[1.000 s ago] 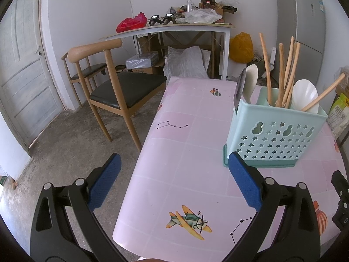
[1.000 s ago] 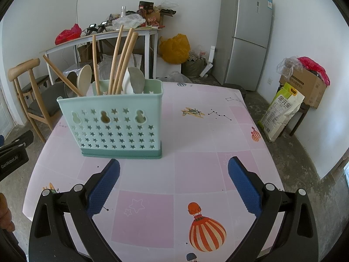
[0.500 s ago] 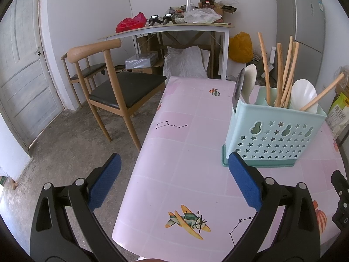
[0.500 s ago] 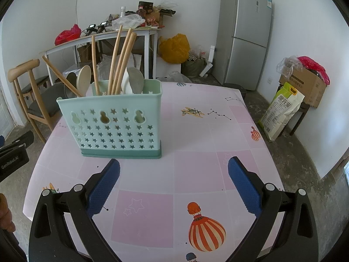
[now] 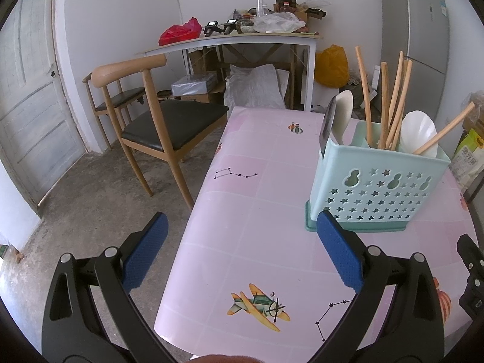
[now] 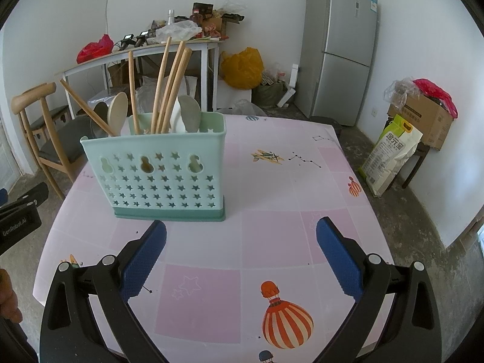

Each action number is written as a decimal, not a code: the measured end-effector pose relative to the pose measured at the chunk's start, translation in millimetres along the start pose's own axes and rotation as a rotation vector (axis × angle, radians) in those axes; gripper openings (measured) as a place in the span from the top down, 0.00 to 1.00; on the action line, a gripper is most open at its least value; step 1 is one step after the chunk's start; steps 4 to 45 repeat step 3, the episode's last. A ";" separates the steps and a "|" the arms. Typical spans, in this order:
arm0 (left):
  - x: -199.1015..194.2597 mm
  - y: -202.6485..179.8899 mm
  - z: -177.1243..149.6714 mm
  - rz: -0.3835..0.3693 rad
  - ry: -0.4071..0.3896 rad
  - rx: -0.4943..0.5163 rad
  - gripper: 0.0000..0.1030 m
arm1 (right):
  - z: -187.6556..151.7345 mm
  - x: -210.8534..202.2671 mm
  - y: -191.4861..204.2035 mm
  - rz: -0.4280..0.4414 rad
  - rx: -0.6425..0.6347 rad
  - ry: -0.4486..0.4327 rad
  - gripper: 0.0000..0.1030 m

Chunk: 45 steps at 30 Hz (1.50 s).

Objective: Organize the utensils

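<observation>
A mint green utensil caddy [image 5: 378,187] with star cut-outs stands on the pink table [image 5: 251,236]. It holds several wooden chopsticks [image 5: 390,99], pale spoons [image 5: 419,130] and a dark spatula [image 5: 328,124]. In the right wrist view the caddy [image 6: 163,178] stands just beyond my right gripper [image 6: 240,260], which is open and empty. My left gripper [image 5: 240,257] is open and empty over the table's left edge, the caddy ahead to its right.
A wooden chair [image 5: 157,121] stands left of the table. A cluttered white side table [image 5: 242,39], a yellow bag [image 6: 242,66] and a grey fridge [image 6: 338,48] line the back wall. A rice bag [image 6: 390,154] and a cardboard box [image 6: 423,118] sit at right.
</observation>
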State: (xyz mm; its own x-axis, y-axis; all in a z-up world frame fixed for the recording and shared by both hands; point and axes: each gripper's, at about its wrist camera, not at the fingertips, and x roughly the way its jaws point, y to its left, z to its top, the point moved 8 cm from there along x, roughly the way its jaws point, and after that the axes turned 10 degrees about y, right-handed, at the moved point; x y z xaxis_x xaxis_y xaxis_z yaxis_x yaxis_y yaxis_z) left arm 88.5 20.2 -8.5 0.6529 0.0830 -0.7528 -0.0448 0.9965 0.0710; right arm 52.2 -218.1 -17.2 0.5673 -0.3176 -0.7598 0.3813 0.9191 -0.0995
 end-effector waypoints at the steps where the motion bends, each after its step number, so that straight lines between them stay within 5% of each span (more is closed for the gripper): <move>1: -0.4 -1.1 -0.2 -0.001 -0.001 0.000 0.08 | 0.0 0.0 -0.3 0.000 0.000 0.000 0.06; 45: -0.1 -3.3 -0.4 -0.004 0.000 0.000 0.08 | 0.2 -0.9 0.5 0.000 -0.001 0.000 0.06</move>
